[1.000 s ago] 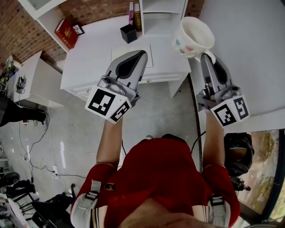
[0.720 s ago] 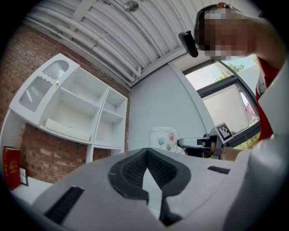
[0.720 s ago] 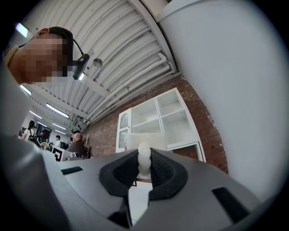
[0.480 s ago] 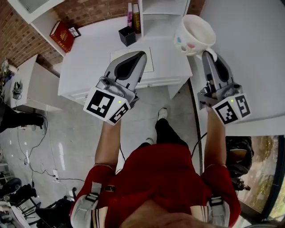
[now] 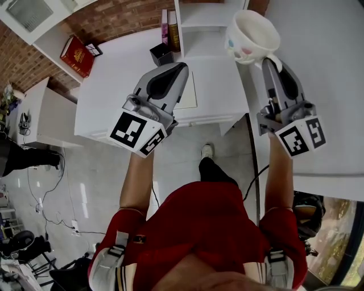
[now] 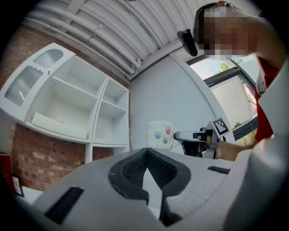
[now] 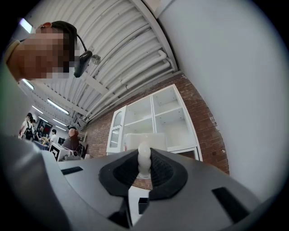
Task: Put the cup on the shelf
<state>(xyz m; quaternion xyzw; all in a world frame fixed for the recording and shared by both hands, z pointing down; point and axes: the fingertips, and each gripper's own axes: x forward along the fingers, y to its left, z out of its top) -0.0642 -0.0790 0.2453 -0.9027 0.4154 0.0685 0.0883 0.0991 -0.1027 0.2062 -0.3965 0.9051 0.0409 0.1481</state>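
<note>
The right gripper (image 5: 272,59) has its grey jaws closed to a narrow gap, the black pads pinching the looped white handle (image 7: 143,159), which stands upright between them in the right gripper view. The white ceramic cup (image 5: 251,35) hangs just beyond the tips of this gripper, carried in the air with its mouth up and nothing under its base. From the head view its round rim and pale, empty inside show; on its side are a few soft dots, blue, pink and grey, seen again in the left gripper view (image 6: 160,135), where the cup looks straight-walled and slightly glossy. The left gripper (image 5: 180,69) is held beside it, well apart from the cup, its jaw tips meeting with nothing between them. Beyond both grippers stands the white shelving unit (image 7: 159,118) with open compartments, set against a red brick wall (image 5: 122,17), above a white desk (image 5: 122,71).
</note>
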